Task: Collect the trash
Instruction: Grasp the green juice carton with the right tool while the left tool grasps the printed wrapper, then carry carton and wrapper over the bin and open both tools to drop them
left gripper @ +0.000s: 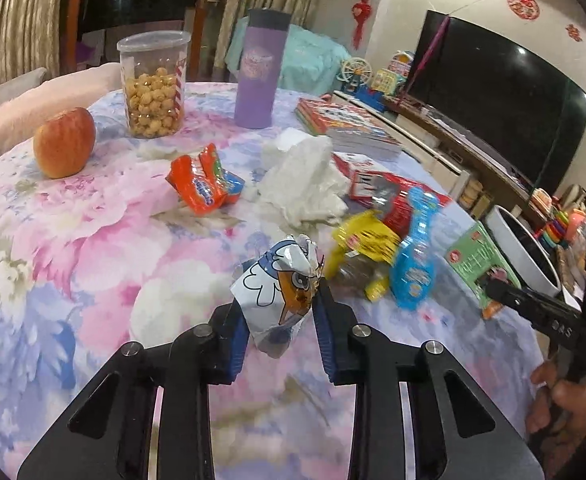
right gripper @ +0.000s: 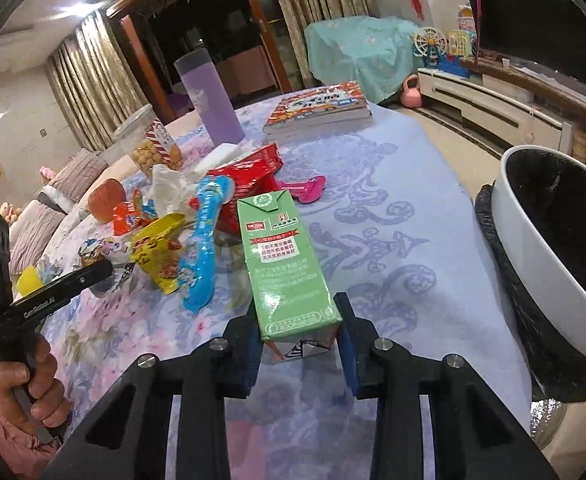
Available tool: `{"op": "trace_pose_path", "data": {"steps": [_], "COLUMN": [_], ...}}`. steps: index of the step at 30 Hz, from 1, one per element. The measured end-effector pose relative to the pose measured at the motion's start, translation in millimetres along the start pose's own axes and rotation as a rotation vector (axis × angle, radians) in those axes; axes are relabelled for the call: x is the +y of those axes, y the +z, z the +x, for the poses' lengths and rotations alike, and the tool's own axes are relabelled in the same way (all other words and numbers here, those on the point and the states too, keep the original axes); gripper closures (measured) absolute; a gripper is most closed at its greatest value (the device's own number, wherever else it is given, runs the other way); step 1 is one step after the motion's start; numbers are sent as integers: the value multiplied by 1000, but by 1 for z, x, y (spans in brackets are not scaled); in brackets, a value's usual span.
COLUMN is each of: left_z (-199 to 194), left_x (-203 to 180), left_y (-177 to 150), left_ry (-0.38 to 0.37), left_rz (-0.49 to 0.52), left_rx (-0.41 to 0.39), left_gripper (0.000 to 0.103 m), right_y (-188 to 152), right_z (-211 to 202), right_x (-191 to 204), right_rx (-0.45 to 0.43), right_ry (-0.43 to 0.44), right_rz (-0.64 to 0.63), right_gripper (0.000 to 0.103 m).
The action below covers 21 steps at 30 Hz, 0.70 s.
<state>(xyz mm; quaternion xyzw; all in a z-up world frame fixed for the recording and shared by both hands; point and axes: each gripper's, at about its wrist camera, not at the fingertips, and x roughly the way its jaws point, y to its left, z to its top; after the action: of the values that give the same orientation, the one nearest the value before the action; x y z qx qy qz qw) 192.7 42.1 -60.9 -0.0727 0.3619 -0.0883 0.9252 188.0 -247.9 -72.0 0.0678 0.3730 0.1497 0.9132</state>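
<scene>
With the left gripper [left gripper: 279,314] pinching a crumpled white cartoon-printed wrapper [left gripper: 283,286] and the right gripper [right gripper: 299,338] clamping a green drink carton [right gripper: 287,264] by its end on the counter [right gripper: 393,208], either light piece is risking slipping from the fingers before reaching the black-lined white bin [right gripper: 549,280].

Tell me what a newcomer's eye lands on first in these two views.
The left gripper is pinching a crumpled white cartoon wrapper at the table's near edge, while the right gripper clamps the end of a green drink carton. Beyond them lies a bright heap of snack wrappers, and a white bin with a black liner stands just off the table's right side.
</scene>
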Motion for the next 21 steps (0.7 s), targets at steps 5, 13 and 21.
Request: {"op": "trace_pose_path", "data": {"steps": [5, 13, 21], "left_z": [-16, -20, -15], "left_x": [-19, -71, -118], "left_y": [-7, -8, -8], "left_ry": [-57, -168, -236], "left_rz": [20, 100, 158], "left_rx": [1, 15, 34], "left_gripper": [75, 75, 75], "right_y": [-5, -6, -11], "right_z": [-18, -55, -88], "right_x": [1, -6, -27], "right_rx": [-18, -66, -108], "right_ry": [7, -11, -28], "right_rz": [8, 23, 67], "right_gripper": [70, 70, 70]}}
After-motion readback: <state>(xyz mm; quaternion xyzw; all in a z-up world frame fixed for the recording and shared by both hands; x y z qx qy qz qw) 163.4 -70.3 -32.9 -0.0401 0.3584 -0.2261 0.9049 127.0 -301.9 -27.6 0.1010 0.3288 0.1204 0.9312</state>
